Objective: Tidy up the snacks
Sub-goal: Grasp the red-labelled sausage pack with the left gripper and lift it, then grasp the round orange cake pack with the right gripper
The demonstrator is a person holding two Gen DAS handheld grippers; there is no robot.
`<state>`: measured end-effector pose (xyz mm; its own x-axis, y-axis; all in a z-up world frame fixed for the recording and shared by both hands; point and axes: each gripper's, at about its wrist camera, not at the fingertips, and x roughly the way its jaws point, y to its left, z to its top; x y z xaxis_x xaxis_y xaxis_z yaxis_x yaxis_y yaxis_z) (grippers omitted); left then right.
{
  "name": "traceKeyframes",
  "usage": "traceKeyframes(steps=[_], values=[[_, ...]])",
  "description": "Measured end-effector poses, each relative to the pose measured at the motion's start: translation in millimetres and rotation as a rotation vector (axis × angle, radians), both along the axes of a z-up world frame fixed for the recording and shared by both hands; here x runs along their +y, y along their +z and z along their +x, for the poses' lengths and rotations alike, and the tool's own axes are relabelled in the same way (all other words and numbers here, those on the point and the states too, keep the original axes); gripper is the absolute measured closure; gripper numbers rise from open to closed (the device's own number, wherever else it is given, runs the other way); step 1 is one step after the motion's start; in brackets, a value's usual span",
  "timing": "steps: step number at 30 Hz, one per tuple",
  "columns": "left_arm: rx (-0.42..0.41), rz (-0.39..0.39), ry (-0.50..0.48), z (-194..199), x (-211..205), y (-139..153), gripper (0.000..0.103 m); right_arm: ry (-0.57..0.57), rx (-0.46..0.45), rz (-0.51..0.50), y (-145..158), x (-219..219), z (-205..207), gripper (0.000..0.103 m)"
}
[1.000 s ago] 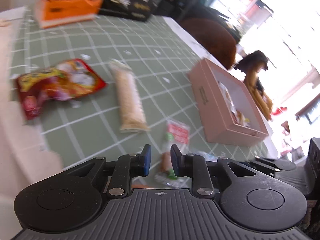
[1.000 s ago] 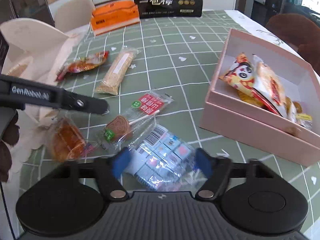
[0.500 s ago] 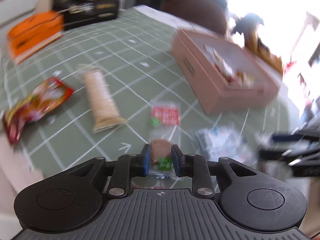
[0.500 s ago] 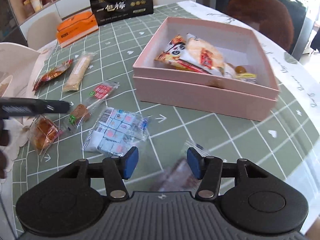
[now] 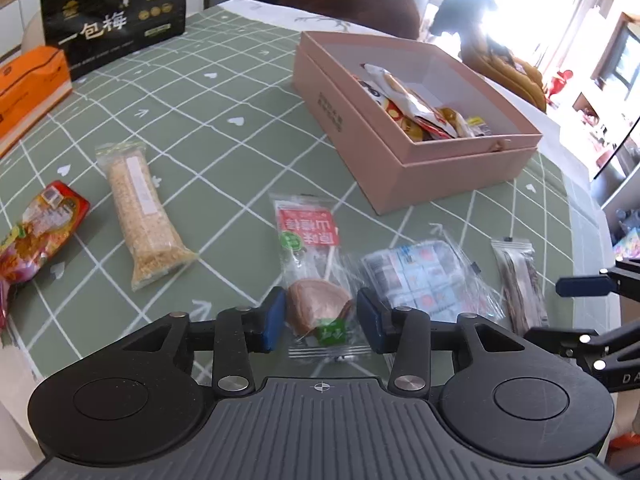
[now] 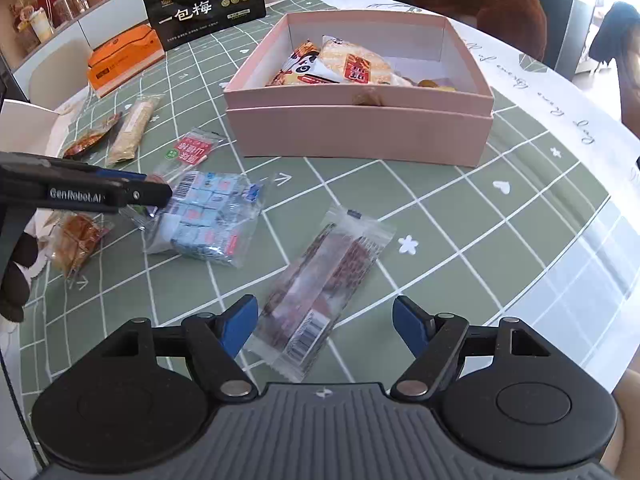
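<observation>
My left gripper (image 5: pixel 320 322) hovers low over a lollipop packet (image 5: pixel 316 304) with a red label. Its jaws are opening, and the brown candy disc lies between the pads without being pressed. My right gripper (image 6: pixel 326 326) is also opening, its pads wide apart on either side of a dark red strip packet (image 6: pixel 324 280) lying flat on the green checked cloth. A pink box (image 6: pixel 360 136) farther back holds several snack bags. A clear bag of blue-and-white candies (image 6: pixel 208 216) lies between the two grippers.
A grain bar (image 5: pixel 140 208) and a red snack bag (image 5: pixel 40 224) lie to the left. An orange box (image 5: pixel 28 88) and a black bag (image 5: pixel 112 12) stand at the far edge. An orange cake packet (image 6: pixel 76 240) sits near the left hand. The table's edge runs close on the right.
The left gripper swung around to the lollipop and its jaws went from nearly shut to apart. The right gripper moved off the blue candy bag to the strip packet and widened.
</observation>
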<state>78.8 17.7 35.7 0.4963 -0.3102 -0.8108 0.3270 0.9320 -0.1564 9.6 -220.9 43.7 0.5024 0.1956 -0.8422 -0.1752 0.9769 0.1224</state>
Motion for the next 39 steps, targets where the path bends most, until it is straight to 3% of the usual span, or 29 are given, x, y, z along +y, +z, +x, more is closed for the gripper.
traceKeyframes(steps=[6,13,16,21,25,27,28,29,34,39], values=[[0.051,-0.101,0.107,-33.2,7.9,0.7,0.061,0.029,-0.041,0.000,12.2,10.7,-3.3,0.028],[0.037,-0.062,0.128,-103.6,-8.6,3.2,0.061,0.130,-0.071,0.019,30.4,40.4,13.1,0.028],[0.037,-0.067,0.124,-117.9,-8.7,3.0,0.061,0.235,-0.055,0.048,43.8,67.8,29.5,0.025],[0.057,-0.085,0.166,-124.9,5.1,4.4,0.061,0.495,0.066,0.111,40.6,145.7,55.1,0.022],[0.056,-0.092,0.182,-127.8,9.7,4.8,0.061,0.689,0.067,-0.010,22.7,216.6,56.5,0.022],[0.051,-0.093,0.185,-128.3,9.1,4.9,0.061,0.730,0.068,-0.077,9.8,237.0,57.0,0.025],[0.049,-0.097,0.186,-128.2,9.6,4.8,0.061,0.739,0.068,-0.093,5.6,243.3,56.6,0.028],[0.048,-0.102,0.187,-127.6,10.1,4.5,0.061,0.738,0.043,-0.107,5.9,245.5,54.4,0.046],[0.023,-0.051,0.132,-121.0,-0.9,5.0,0.061,0.672,-0.006,-0.089,25.3,222.5,56.4,0.047],[-0.011,0.060,0.062,-121.0,-23.9,5.7,0.057,0.487,-0.028,-0.039,43.7,155.4,62.4,0.047]])
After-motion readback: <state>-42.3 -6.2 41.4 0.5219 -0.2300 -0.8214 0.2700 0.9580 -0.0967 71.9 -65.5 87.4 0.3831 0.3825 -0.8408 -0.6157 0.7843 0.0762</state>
